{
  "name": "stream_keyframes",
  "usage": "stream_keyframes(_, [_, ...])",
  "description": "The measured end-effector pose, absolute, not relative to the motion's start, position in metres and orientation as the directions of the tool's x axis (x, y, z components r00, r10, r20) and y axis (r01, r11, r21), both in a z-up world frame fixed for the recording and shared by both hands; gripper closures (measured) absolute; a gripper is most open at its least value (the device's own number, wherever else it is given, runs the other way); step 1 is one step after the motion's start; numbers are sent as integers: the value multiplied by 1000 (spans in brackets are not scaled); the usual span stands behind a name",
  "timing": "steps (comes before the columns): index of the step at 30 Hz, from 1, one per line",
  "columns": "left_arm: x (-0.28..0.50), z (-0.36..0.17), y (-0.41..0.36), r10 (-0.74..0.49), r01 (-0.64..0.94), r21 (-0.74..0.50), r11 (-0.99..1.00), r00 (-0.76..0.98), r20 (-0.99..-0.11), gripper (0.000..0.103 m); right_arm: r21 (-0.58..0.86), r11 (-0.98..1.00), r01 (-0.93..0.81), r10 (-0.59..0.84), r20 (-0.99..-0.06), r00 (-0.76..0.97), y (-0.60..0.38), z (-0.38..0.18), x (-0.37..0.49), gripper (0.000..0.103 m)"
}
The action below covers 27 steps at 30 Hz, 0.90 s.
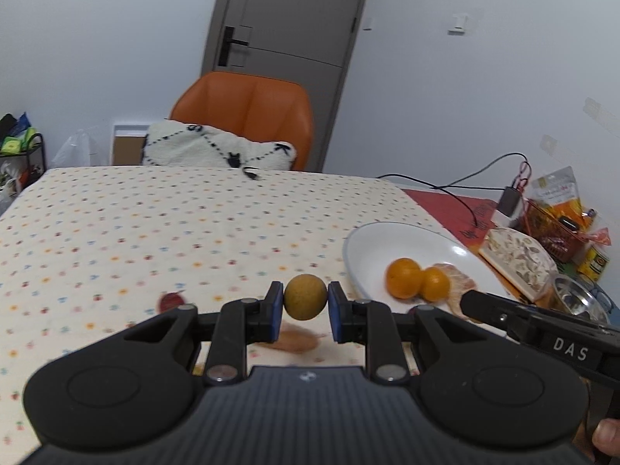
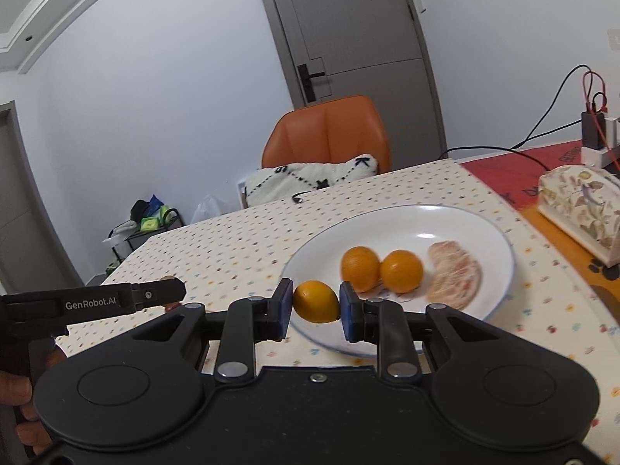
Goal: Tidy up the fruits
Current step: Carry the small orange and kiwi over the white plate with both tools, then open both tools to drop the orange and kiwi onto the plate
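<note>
My left gripper (image 1: 305,304) is shut on a round tan-yellow fruit (image 1: 305,296), held above the dotted tablecloth (image 1: 155,232) just left of the white plate (image 1: 391,238). My right gripper (image 2: 316,304) is shut on a small orange fruit (image 2: 316,301) over the near rim of the white plate (image 2: 484,232). Two orange fruits (image 2: 360,268) (image 2: 401,270) and a peeled pinkish citrus segment (image 2: 455,275) lie on the plate. The oranges (image 1: 403,277) also show in the left wrist view. A reddish fruit (image 1: 170,301) and a brown one (image 1: 298,341) lie blurred on the cloth.
A patterned tissue box (image 2: 581,209) stands right of the plate, with a charger and cables (image 2: 596,131) behind it. A metal bowl (image 1: 579,298) and snack packets (image 1: 558,201) crowd the far right. An orange chair (image 1: 248,116) with a white cushion (image 1: 217,149) sits beyond the table.
</note>
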<state>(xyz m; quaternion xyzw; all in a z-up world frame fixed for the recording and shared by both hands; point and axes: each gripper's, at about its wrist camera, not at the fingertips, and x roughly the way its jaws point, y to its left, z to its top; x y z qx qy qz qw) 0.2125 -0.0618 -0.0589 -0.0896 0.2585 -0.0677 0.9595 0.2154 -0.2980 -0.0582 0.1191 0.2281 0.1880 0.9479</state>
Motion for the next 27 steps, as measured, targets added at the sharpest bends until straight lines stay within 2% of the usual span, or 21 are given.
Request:
stream_keyframes(13, [242, -62, -113, -224, 152, -181, 972, 840, -494, 81, 321, 912, -256, 370, -375, 850, -326, -62, 222, 77])
stream_keyframes(14, [244, -62, -116, -224, 156, -177, 972, 839, -495, 81, 326, 910, -256, 371, -367, 853, -328, -62, 222, 73])
stream_keyframes(19, [250, -63, -127, -226, 166, -161, 973, 833, -506, 80, 335, 908, -251, 362, -332, 871, -336, -62, 217, 70])
stream_keyframes(23, [254, -64, -133, -223, 168, -152, 974, 828, -514, 80, 365, 900, -240, 364, -320, 875, -346, -63, 215, 57])
stream_keyframes(26, [255, -64, -138, -218, 172, -137, 976, 829, -515, 80, 376, 896, -238, 367, -324, 872, -348, -67, 215, 56])
stream_keyframes(27, [254, -64, -140, -209, 171, -121, 978, 832, -513, 76, 380, 894, -235, 367, -325, 872, -349, -68, 214, 55])
